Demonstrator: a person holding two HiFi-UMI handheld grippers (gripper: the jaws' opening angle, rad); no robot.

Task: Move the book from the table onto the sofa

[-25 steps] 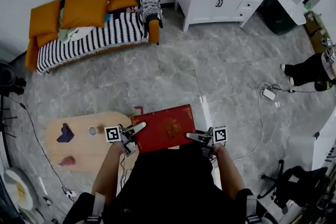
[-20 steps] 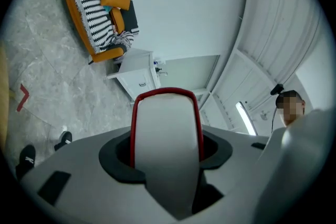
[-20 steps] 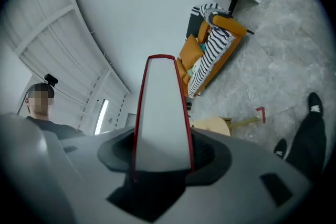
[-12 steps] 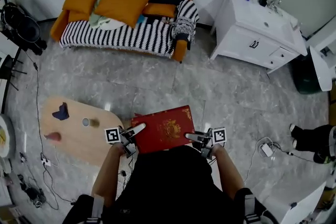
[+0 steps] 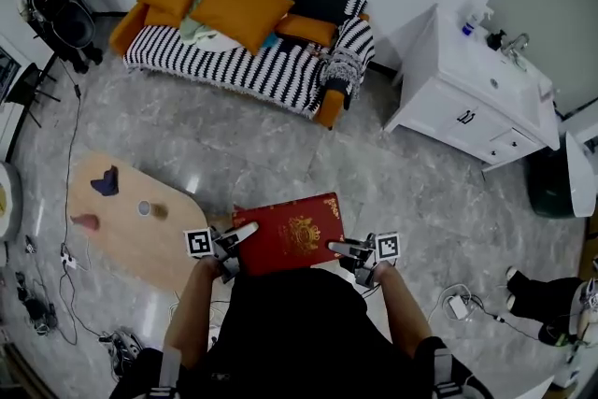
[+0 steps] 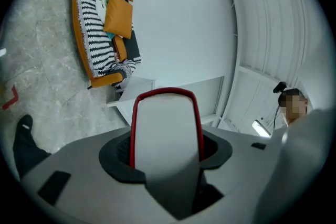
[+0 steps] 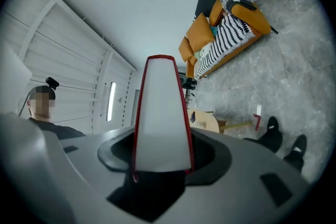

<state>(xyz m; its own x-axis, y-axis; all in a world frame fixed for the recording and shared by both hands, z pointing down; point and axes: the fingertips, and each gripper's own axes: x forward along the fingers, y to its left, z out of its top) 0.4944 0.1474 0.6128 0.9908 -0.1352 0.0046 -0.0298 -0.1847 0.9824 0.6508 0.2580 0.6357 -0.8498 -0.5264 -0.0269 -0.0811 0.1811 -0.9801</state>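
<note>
- No word, number or brand name can be read in any view.
- The red book (image 5: 291, 234) has a gold emblem on its cover; any lettering in it is too small to make out.
- The cubes on the left gripper (image 5: 245, 230) and the right gripper (image 5: 338, 248) each show a black-and-white square marker, a pattern without letters.

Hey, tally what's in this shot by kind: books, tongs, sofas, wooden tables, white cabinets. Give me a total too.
book: 1
tongs: 2 (left tongs, right tongs)
sofa: 1
wooden table: 1
white cabinet: 1
Total: 6
</note>
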